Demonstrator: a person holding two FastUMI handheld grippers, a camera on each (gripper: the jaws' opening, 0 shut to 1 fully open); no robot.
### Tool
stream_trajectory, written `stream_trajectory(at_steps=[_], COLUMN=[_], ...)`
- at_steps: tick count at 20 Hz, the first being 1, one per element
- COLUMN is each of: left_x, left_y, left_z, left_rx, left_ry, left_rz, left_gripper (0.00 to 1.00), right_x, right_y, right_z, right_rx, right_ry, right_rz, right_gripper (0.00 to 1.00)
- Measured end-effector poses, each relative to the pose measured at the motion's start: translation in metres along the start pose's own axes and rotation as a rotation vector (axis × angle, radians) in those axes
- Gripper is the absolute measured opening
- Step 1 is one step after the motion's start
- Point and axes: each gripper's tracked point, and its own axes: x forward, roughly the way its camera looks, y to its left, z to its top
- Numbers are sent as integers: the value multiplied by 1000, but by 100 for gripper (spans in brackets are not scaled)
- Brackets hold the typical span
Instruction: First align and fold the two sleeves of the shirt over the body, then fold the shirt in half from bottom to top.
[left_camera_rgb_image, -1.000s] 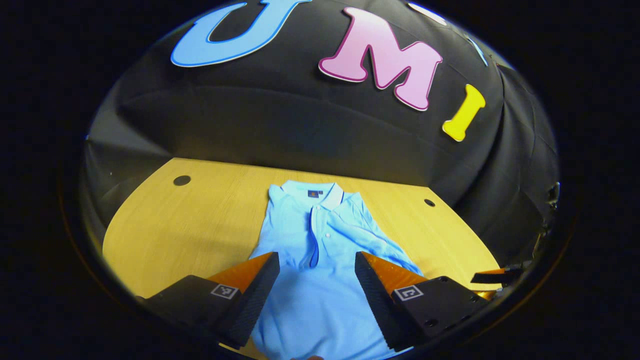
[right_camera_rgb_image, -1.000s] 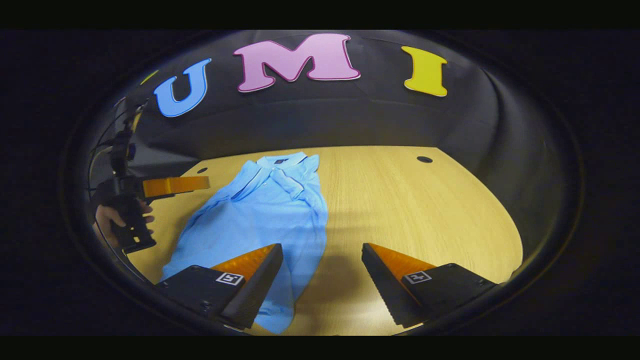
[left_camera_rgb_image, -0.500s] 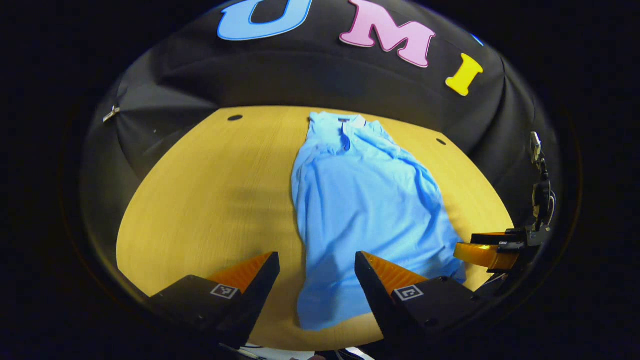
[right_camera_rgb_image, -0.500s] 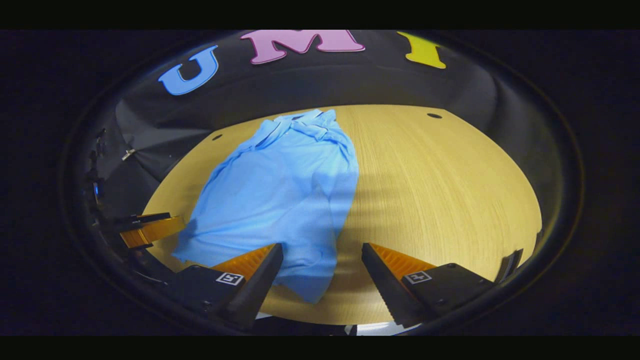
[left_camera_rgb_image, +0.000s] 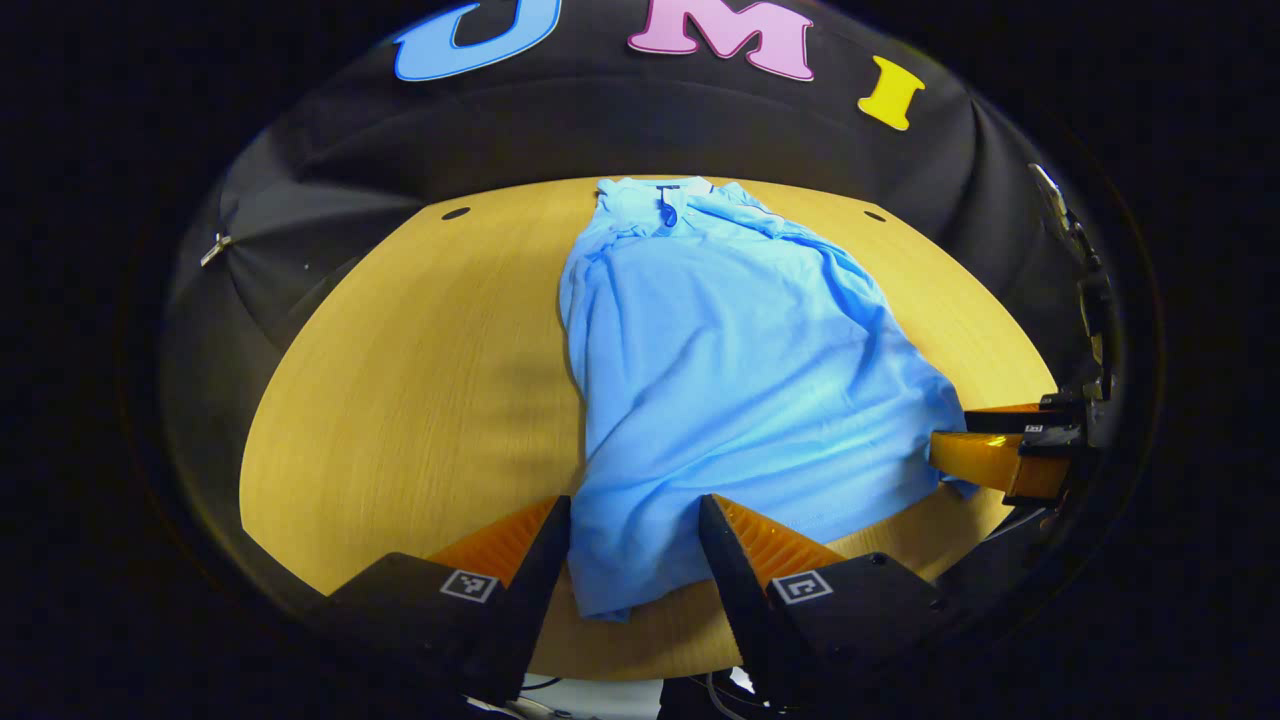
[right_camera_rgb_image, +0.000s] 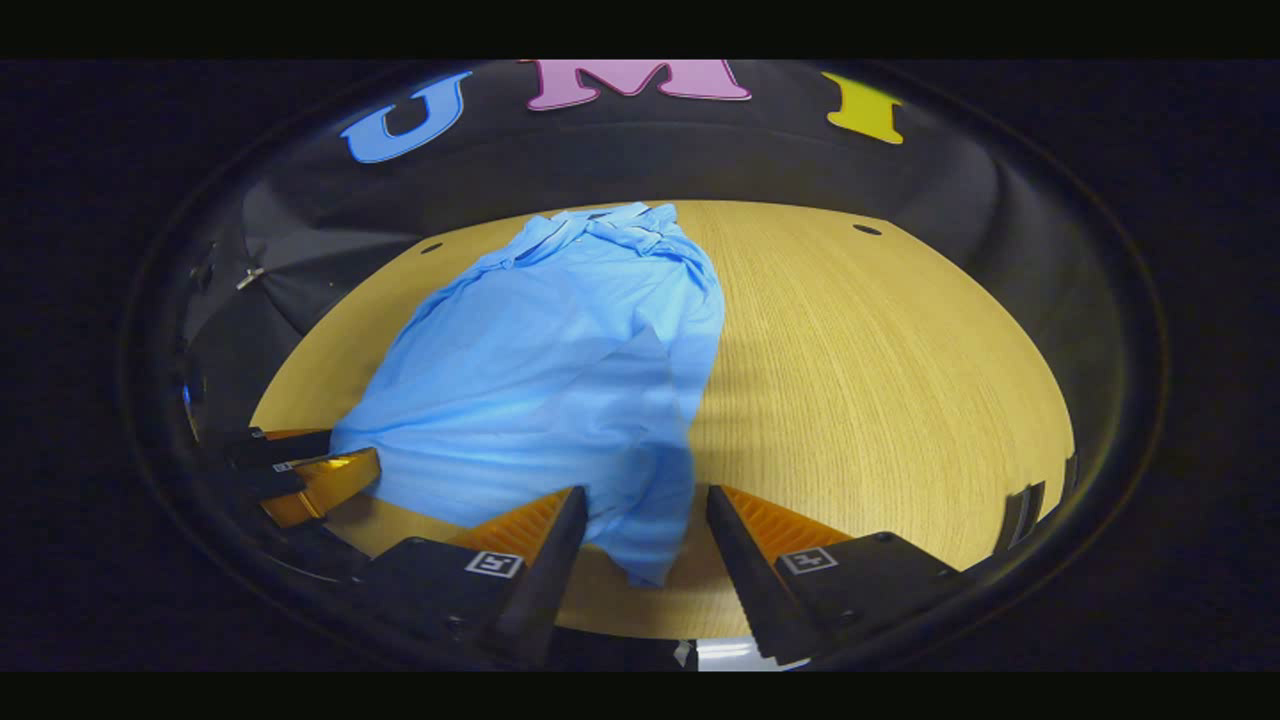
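Light-blue shirt (left_camera_rgb_image: 720, 370) lies lengthwise on the wooden table (left_camera_rgb_image: 400, 400), collar at the far edge, hem at the near edge, sleeves folded over the body. Left gripper (left_camera_rgb_image: 632, 545) and right gripper (right_camera_rgb_image: 638, 535) each straddle a bottom hem corner w/ jaws apart, not clamped. Bare wood lies wide open to both sides of the shirt. Left gripper view catches the collar and placket; right gripper view shows the shirt's bunched shoulder and the far table hole (right_camera_rgb_image: 866, 230).

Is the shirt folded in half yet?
No. The shirt lies full length on the table, collar far, hem near.
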Motion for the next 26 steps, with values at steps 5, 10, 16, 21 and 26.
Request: stream_trajectory(at_steps=[5, 10, 16, 21, 26], left_x=[2, 3, 2, -2, 12], left_y=[-16, -20, -21, -25, -28], left_z=[2, 5, 16, 71, 165], left_rx=[-2, -38, -76, -65, -88], left_ry=[8, -7, 30, -14, -117], left_rz=[-13, 21, 2, -19, -40], left_gripper=[39, 7, 6, 6, 6], right_x=[0, 4, 1, 14, 49], right_y=[-4, 2, 12, 16, 16], right_z=[0, 1, 23, 84, 184], right_rx=[-36, -77, -34, -49, -82], right_ry=[10, 19, -31, -99, -233], right_rz=[-12, 29, 134, 177, 197], right_gripper=[41, 8, 1, 0, 9])
